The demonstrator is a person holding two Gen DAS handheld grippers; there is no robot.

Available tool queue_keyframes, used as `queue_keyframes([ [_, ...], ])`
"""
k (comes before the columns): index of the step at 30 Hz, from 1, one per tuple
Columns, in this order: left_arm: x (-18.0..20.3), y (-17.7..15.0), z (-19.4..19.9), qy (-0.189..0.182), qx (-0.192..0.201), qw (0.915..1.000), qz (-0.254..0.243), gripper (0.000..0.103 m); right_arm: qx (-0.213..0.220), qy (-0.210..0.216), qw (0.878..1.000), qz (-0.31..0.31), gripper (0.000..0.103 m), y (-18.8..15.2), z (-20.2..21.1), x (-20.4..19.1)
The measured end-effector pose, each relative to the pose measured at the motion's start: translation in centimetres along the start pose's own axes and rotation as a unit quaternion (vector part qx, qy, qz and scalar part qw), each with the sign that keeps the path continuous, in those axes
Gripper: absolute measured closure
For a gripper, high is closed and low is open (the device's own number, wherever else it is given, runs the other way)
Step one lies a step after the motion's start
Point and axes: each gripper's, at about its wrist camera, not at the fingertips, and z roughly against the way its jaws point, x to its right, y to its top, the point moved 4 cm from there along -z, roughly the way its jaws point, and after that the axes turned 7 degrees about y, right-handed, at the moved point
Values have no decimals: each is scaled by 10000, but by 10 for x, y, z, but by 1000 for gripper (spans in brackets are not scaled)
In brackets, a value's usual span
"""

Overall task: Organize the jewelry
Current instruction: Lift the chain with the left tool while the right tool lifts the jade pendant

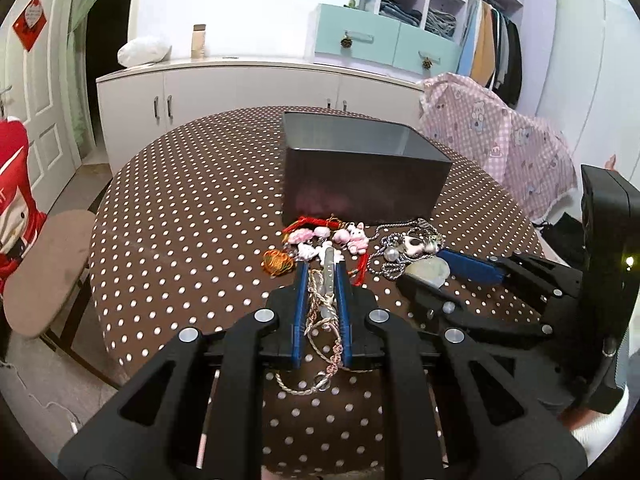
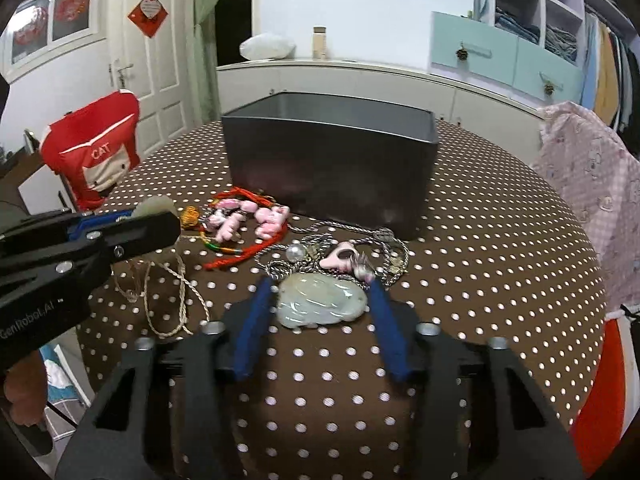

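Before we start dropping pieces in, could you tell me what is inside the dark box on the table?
The dark box is open-topped; only the upper inner walls show, bare and grey. Its floor is hidden by the front wall in both views, so whether jewelry already lies inside cannot be told.

Left gripper (image 1: 323, 268): jaws drawn close together, blue pads nearly parallel, pinching something thin between them, tips angled down toward the table. Right gripper (image 2: 320, 284): jaws spread wide, blue pads (image 2: 252, 320) splayed outward, tips low near the tabletop, just to the right of the left one.
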Motion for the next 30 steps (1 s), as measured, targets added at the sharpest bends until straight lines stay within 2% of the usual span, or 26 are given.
queue_keyframes([
  [11, -13, 7, 9, 15, 202, 9997, 111, 89, -3, 38, 9997, -242, 62, 4, 9, 6],
  [26, -13, 53, 34, 13, 898, 9960, -20, 89, 570, -136, 9975, -386, 62, 35, 40, 29],
  [30, -13, 48, 31, 7, 781, 9968, -186, 87, 630, -151, 9970, -419, 62, 35, 45, 33],
])
